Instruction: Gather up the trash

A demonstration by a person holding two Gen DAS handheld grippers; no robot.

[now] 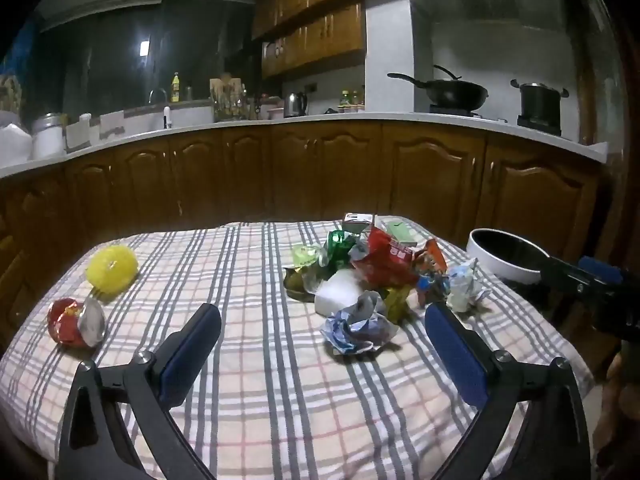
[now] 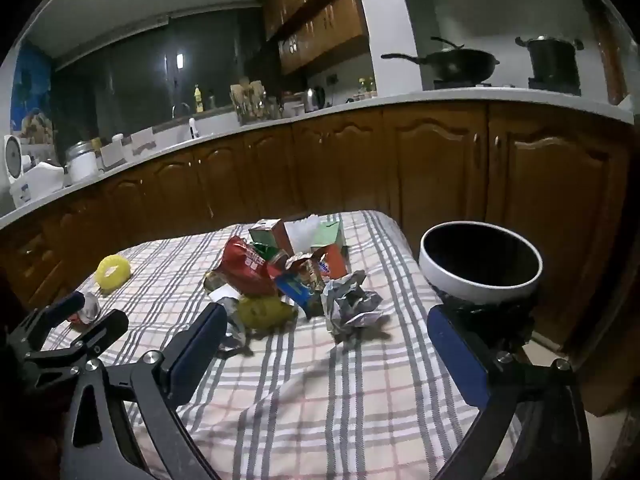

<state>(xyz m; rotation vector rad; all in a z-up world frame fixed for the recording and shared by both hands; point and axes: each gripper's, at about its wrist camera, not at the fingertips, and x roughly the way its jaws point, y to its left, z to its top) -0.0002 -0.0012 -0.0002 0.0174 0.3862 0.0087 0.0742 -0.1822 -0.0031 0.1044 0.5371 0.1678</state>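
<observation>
A heap of trash (image 1: 372,276) lies on the checked tablecloth (image 1: 248,364): a red snack bag (image 1: 384,260), green foil, a crumpled paper ball (image 1: 356,328), a small carton. The same heap shows in the right wrist view (image 2: 280,284), with a grey crumpled ball (image 2: 348,304) nearest. A crushed red can (image 1: 74,322) and a yellow round object (image 1: 112,268) lie apart at the left. My left gripper (image 1: 322,320) is open and empty, just short of the heap. My right gripper (image 2: 324,326) is open and empty, near the grey ball.
A white bin with a dark inside (image 2: 480,268) stands off the table's right edge; it also shows in the left wrist view (image 1: 506,256). Wooden kitchen cabinets (image 1: 320,176) run behind the table. The left gripper shows at the left in the right wrist view (image 2: 68,328).
</observation>
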